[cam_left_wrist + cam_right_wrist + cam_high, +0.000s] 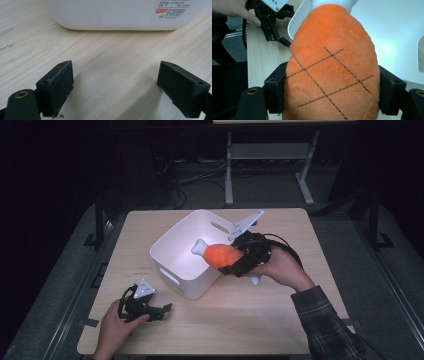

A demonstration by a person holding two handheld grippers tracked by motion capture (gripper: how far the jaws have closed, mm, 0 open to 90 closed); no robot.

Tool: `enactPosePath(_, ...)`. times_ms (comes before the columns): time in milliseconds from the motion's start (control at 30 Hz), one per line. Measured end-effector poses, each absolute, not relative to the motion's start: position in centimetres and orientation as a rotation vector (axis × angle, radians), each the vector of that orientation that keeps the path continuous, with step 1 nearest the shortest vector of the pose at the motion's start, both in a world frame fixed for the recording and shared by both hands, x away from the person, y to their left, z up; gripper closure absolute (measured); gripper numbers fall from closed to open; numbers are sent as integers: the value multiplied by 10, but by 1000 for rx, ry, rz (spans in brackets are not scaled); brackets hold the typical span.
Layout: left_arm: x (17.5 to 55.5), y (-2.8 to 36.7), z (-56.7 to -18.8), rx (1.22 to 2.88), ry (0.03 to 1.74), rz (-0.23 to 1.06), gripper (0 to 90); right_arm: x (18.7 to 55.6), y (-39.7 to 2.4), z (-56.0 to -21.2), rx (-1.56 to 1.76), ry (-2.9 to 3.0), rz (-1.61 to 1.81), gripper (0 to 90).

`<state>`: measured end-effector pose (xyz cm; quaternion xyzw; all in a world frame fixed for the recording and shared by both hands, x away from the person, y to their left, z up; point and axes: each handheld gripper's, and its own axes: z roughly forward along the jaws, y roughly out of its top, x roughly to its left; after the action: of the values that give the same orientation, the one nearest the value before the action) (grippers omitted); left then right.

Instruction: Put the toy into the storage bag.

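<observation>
Here the worktop [260,315] of pale wood carries a white bin [176,251] near its middle, set at an angle, with a slot handle in its far wall and another in its near wall. In the left gripper view the bin's rounded wall and a printed label [172,10] stand just beyond the tongs.

A plush drumstick [220,254], orange with a white bone end, hangs over the bin's right rim, its bone end pointing into the bin. The right tongs [234,262] pinch it across its fat orange body; in the right gripper view both pads press into the plush, which bulges between them and shows stitched crossing lines.

The left tongs [162,310] rest low on the worktop at its near left, just beside the bin's near corner, spread wide with bare wood between the pads [58,87].
</observation>
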<state>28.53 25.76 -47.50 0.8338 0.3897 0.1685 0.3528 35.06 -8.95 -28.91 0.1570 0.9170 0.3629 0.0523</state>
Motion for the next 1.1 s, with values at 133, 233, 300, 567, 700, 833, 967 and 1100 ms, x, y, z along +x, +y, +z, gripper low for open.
enactPosePath(133, 285, 258, -475, 2157, 1008, 436, 127, 355, -82, -286, 469, 2789, 1104, 250)
enactPosePath(233, 285, 258, -475, 2157, 1008, 436, 127, 359, -77, -282, 453, 2786, 1106, 250)
enactPosePath(300, 285, 258, -475, 2158, 1008, 436, 126, 361, -73, -280, 454, 2785, 1108, 250)
enactPosePath(567, 285, 258, -475, 2161, 1007, 435, 127, 369, -53, -275, 425, 2792, 1094, 250)
enactPosePath(700, 285, 258, -475, 2160, 1007, 434, 126, 374, -43, -274, 412, 2798, 1086, 248)
enactPosePath(833, 285, 258, -475, 2158, 1007, 434, 127, 378, -34, -274, 397, 2803, 1079, 248)
enactPosePath(967, 285, 258, -475, 2158, 1007, 438, 127, 382, -23, -276, 394, 2810, 1070, 247)
enactPosePath(1100, 285, 258, -475, 2161, 1005, 435, 127, 387, -12, -278, 388, 2819, 1058, 247)
